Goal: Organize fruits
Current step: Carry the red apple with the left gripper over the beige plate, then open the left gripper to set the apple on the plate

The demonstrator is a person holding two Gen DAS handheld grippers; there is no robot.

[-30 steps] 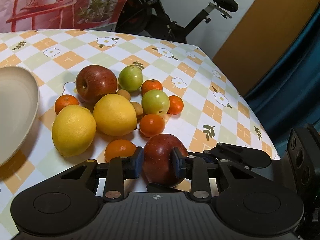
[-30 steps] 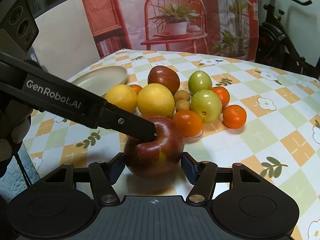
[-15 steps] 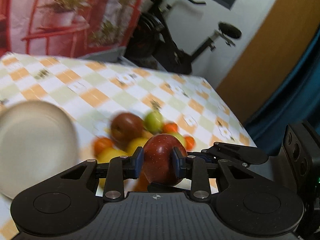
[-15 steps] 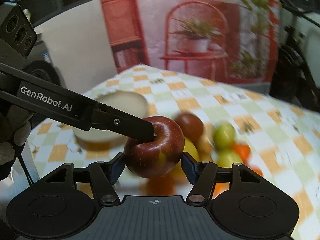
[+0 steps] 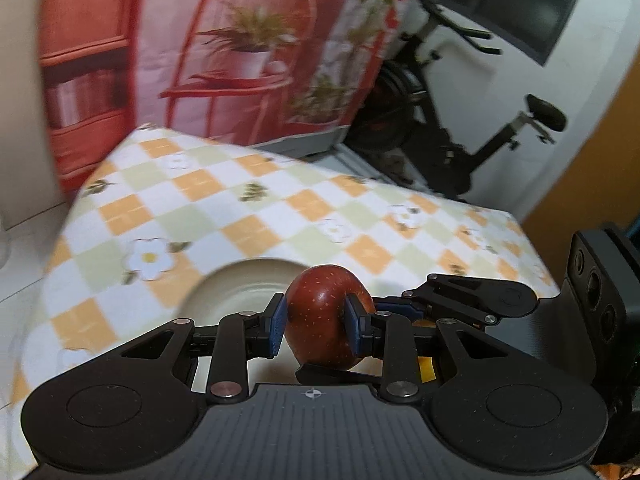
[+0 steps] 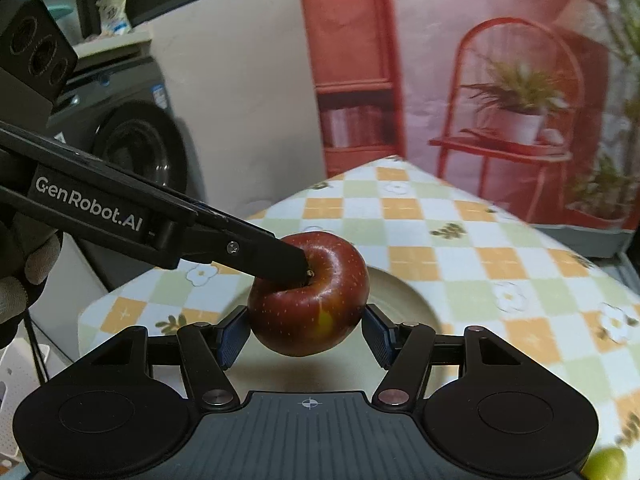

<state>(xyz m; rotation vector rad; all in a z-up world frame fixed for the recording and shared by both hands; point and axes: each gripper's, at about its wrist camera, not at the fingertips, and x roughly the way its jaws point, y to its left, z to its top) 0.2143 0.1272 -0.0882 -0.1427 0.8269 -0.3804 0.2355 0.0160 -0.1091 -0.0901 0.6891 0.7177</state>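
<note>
- left gripper (image 5: 314, 330) clamped shut on the red apple (image 5: 322, 320), pointing downward
- right gripper (image 6: 306, 330) pinches the same apple from its sides
- gloved hand (image 6: 20, 280) behind the left gripper

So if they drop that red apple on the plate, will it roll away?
Probably a little. The red apple is round and glossy, so it could roll or slip. The plate looks shallow with a raised rim, which may stop it. It seems firm: the fingers leave no dent.
</note>
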